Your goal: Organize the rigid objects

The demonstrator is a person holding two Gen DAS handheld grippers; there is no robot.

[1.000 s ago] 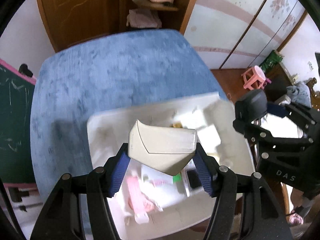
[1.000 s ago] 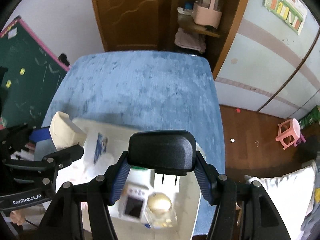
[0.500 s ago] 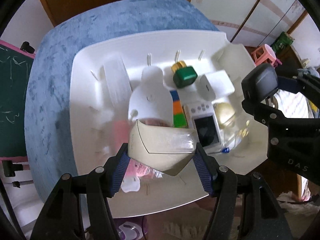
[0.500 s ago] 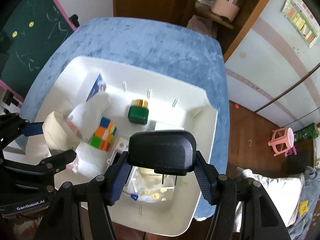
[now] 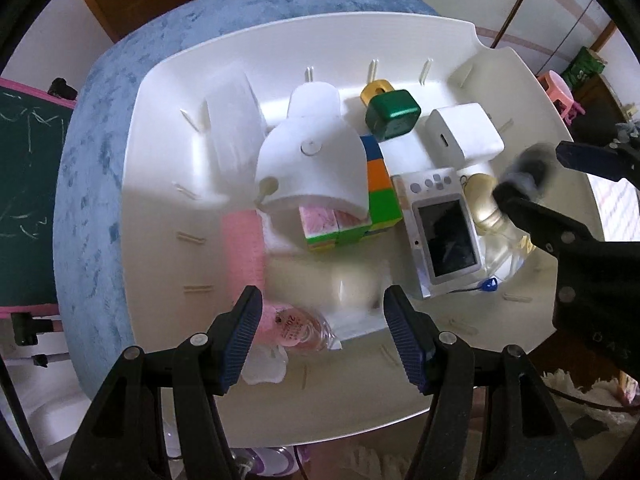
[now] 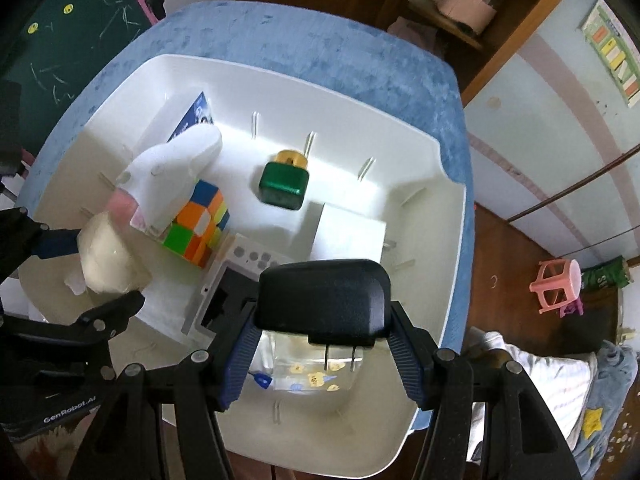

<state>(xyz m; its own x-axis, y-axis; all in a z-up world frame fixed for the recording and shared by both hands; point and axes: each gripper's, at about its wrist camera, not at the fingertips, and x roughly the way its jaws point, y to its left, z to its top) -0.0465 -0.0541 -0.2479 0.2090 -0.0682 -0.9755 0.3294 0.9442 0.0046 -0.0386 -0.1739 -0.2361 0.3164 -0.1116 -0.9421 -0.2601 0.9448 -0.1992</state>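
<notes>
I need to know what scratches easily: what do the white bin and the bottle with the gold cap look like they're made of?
The white bin looks like smooth moulded plastic with a soft sheen. The bottle seems clear glass or hard plastic, see-through; its gold cap has a metallic-looking shine.

- We see bright, soft daylight on the glossy white plastic bin point(image 5: 168, 92), its floor washed out.
- Inside it, a pale cream object point(image 5: 354, 286) smears with motion blur.
- Beyond the bin, fisheye bending curves everything, with black vignetting at the corners.
</notes>
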